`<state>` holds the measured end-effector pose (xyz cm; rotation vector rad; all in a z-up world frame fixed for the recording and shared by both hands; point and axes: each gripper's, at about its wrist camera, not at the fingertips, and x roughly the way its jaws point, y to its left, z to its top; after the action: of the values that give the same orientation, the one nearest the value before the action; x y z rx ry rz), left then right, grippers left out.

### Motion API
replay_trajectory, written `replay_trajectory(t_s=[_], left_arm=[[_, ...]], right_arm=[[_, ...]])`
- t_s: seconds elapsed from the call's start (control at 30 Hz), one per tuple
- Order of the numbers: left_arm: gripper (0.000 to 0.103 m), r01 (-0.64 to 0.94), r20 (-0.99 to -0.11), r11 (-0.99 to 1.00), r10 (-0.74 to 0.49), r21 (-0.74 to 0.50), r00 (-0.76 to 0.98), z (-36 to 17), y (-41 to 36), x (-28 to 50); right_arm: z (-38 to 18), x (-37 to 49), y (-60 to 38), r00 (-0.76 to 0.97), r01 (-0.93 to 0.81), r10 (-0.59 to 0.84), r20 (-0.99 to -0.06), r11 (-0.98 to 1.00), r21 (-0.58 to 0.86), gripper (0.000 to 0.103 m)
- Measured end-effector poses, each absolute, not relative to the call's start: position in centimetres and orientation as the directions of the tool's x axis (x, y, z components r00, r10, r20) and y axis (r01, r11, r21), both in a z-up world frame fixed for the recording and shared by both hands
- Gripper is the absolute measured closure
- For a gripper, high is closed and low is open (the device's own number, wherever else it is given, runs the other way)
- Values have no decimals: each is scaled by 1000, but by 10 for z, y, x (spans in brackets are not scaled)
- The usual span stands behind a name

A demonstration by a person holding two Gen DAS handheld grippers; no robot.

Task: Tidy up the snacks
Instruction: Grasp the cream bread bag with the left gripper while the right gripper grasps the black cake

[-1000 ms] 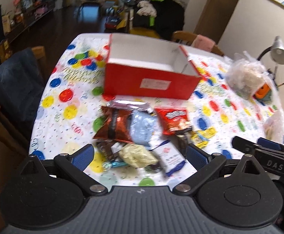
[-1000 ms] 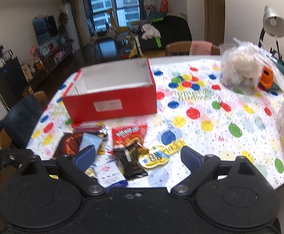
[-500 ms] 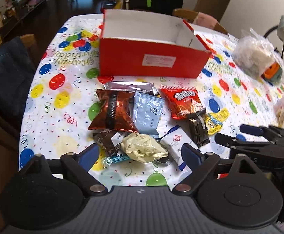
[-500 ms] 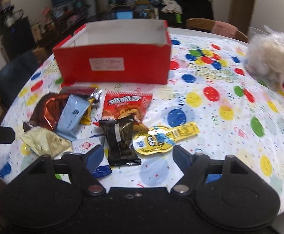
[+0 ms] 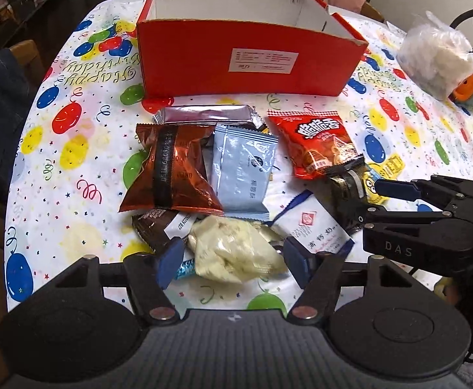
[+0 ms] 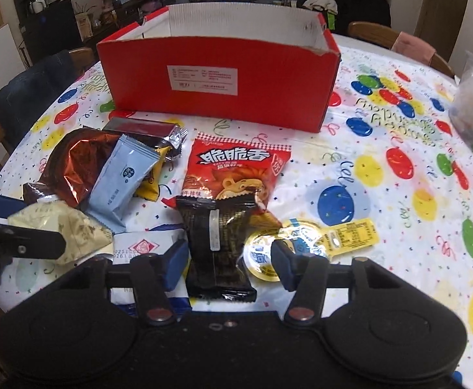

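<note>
Both grippers are tipped steeply down over the near edge of the table (image 5: 84, 240), side by side. The left gripper (image 5: 231, 259) has been narrowing its jaws, and they straddle a pale cream packet (image 5: 233, 253); the left pad looks just shy of it and the right pad is at its edge, with no clear squeeze. Over on the right, the right gripper (image 6: 228, 259) has been closing too, its jaws either side of a black packet (image 6: 218, 240); a gap shows at the right pad, so nothing is gripped yet.

Count the snacks from near to far: one cream packet, one white sachet with blue trim (image 5: 317, 233), one dark brown wrapper (image 5: 158, 227), one black packet, one yellow cartoon pouch (image 6: 304, 243). Next row back: one copper foil bag (image 5: 171, 168), one light blue packet (image 5: 241, 175), one red packet with a lion (image 6: 236, 168). Behind those, one silver bar wrapper (image 5: 204, 115). All loose on the balloon-print cloth.

Farthest, one red box (image 6: 220, 81), open-topped. At far right sits one clear bag of white stuff (image 5: 434, 58).
</note>
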<state>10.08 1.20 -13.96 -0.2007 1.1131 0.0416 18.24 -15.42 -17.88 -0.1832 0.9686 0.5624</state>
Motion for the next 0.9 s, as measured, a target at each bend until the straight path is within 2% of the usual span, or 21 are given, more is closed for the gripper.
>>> replay_trajectory(t_s=[0.27, 0.43, 0.53, 0.9], left_arm=[[45, -106, -907, 986, -77, -132, 414, -150, 6, 109], [55, -110, -908, 984, -85, -142, 409, -152, 8, 108], [61, -121, -906, 980, -93, -156, 414, -152, 12, 105], [67, -159, -896, 968, -109, -194, 431, -146, 20, 93]], right_arm=[[-184, 185, -150, 407, -547, 378, -832, 830, 110, 64], [-183, 185, -151, 403, -544, 385, -830, 830, 121, 71], [-182, 183, -152, 406, -537, 384, -829, 834, 124, 73], [-169, 174, -166, 427, -494, 400, -811, 854, 161, 74]])
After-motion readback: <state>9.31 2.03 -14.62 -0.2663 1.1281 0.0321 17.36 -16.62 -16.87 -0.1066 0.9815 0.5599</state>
